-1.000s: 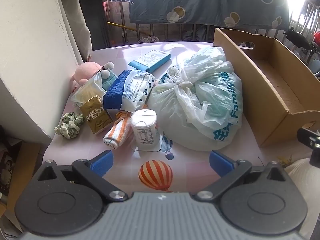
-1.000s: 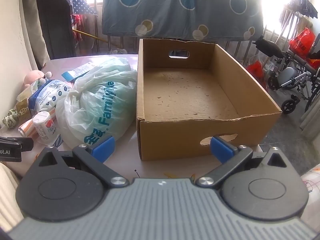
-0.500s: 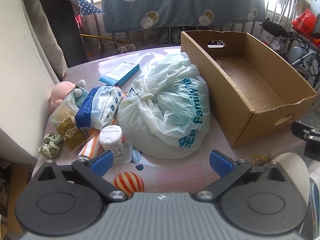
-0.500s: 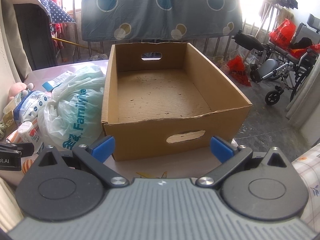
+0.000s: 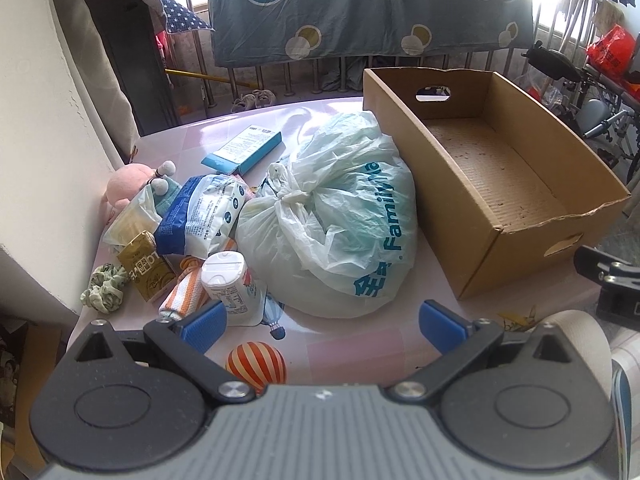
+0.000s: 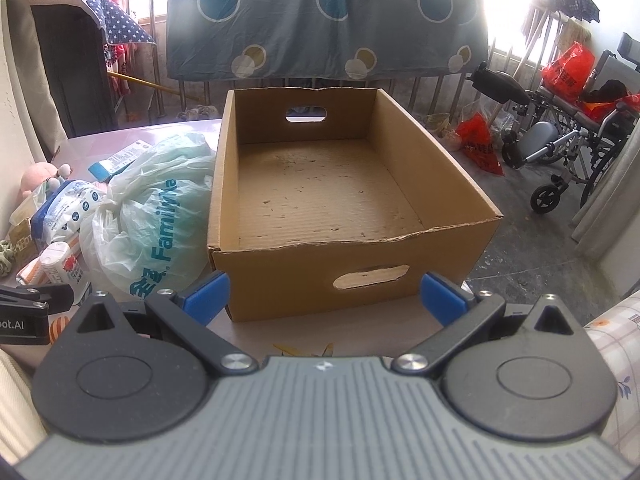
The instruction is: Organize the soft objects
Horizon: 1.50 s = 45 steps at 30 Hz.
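Evidently both hand-held grippers, left (image 5: 322,326) and right (image 6: 324,294), hover released above the table (image 5: 344,344).

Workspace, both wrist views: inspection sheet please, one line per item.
Surface: pale pink tabletop with hot-air-balloon prints.
Job's things: knotted white plastic bag beside the open brown cardboard box, which holds nothing; pink plush toy, green fabric scrunchie, orange-striped rolled cloth.
Clutter: white lidded bottle, brown drink carton, blue-and-white packet, flat blue box.
Grippers: left tool open, holding nothing; right tool open, facing the box.
Cables: nothing seen.
Surroundings: circle-patterned blue cloth on railings, wheelchair, red bags.
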Available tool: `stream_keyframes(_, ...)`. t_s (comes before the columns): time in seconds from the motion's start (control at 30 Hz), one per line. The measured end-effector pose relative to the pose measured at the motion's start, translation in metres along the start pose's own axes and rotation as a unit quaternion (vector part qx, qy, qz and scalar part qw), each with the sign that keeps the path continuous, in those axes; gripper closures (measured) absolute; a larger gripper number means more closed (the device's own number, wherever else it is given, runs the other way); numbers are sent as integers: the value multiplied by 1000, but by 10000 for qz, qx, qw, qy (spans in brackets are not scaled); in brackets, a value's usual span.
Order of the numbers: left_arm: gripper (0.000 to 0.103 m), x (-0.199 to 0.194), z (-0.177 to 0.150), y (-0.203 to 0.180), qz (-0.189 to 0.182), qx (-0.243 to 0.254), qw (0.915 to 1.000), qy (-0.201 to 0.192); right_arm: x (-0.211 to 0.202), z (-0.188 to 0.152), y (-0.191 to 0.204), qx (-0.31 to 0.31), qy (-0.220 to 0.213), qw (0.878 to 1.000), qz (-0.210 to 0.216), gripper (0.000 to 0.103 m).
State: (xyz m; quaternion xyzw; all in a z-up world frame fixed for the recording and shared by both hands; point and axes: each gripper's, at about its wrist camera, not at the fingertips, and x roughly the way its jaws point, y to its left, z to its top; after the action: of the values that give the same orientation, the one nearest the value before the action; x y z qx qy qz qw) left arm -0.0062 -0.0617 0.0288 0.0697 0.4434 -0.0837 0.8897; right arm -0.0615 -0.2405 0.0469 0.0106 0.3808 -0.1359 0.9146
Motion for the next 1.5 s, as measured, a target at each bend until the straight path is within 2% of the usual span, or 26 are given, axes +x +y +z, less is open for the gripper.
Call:
stream_keyframes(0.9, 0, 2, -2, 16, 106, -244, 9996, 71, -5, 5, 5, -94, -4, 10000, 35, 1)
stream_keyframes(1.5, 0, 4, -3, 15, 86, -218, 9997, 99, -3, 6, 7, -96, 13, 9999, 25, 1)
